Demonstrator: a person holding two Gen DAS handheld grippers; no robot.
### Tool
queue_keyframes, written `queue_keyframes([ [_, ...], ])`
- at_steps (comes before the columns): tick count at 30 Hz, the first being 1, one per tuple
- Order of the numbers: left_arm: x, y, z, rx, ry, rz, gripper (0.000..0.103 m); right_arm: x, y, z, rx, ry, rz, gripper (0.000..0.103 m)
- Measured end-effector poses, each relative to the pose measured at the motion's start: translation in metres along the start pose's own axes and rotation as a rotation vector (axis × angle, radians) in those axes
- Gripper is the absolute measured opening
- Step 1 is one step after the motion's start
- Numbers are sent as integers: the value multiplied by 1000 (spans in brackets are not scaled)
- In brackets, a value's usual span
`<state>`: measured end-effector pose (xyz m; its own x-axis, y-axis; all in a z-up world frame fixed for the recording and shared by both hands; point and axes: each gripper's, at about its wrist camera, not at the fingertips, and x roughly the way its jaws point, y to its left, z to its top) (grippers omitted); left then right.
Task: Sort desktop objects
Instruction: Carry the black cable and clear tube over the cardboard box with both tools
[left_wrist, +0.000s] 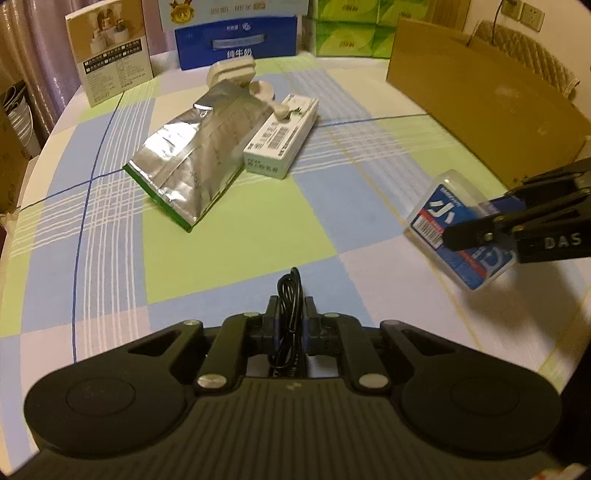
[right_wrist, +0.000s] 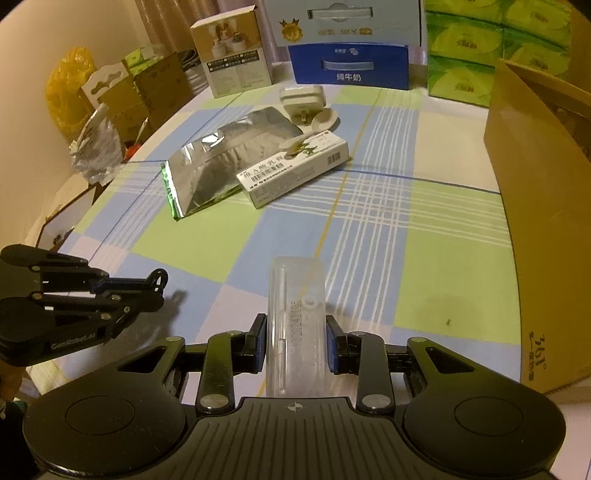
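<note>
My left gripper (left_wrist: 290, 308) is shut on a coiled black cable (left_wrist: 291, 288), held just above the checked tablecloth (left_wrist: 240, 240). In the right wrist view the left gripper (right_wrist: 157, 286) juts in from the left, with the cable's loop (right_wrist: 159, 275) at its tip. My right gripper (right_wrist: 296, 332) is shut on a clear plastic case (right_wrist: 297, 295), pads pressing both its long sides. From the left wrist view the right gripper (left_wrist: 476, 221) comes in from the right, and the clear case (left_wrist: 439, 210) shows a blue label with a barcode.
Mid-table lie a silver foil bag (left_wrist: 188, 158), a white medicine box (left_wrist: 282, 136), a white spoon (left_wrist: 271, 99) and a white plug adapter (left_wrist: 232, 72). An open cardboard box (left_wrist: 480, 99) stands at the right. A blue milk carton (left_wrist: 236, 40), green tissue packs (left_wrist: 351, 33) and a small product box (left_wrist: 114, 48) line the back.
</note>
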<state>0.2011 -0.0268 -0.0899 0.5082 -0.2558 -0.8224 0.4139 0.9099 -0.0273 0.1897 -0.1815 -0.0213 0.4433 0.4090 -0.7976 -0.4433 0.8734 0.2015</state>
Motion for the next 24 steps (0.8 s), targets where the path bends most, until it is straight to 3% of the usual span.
queue_keyframes([
  [12, -38, -26, 8, -17, -63, -45, 8, -43, 4, -5, 19, -61, -14, 28],
  [24, -69, -73, 36, 28, -123, -90, 8, -121, -19, 0, 49, -184, -70, 28],
])
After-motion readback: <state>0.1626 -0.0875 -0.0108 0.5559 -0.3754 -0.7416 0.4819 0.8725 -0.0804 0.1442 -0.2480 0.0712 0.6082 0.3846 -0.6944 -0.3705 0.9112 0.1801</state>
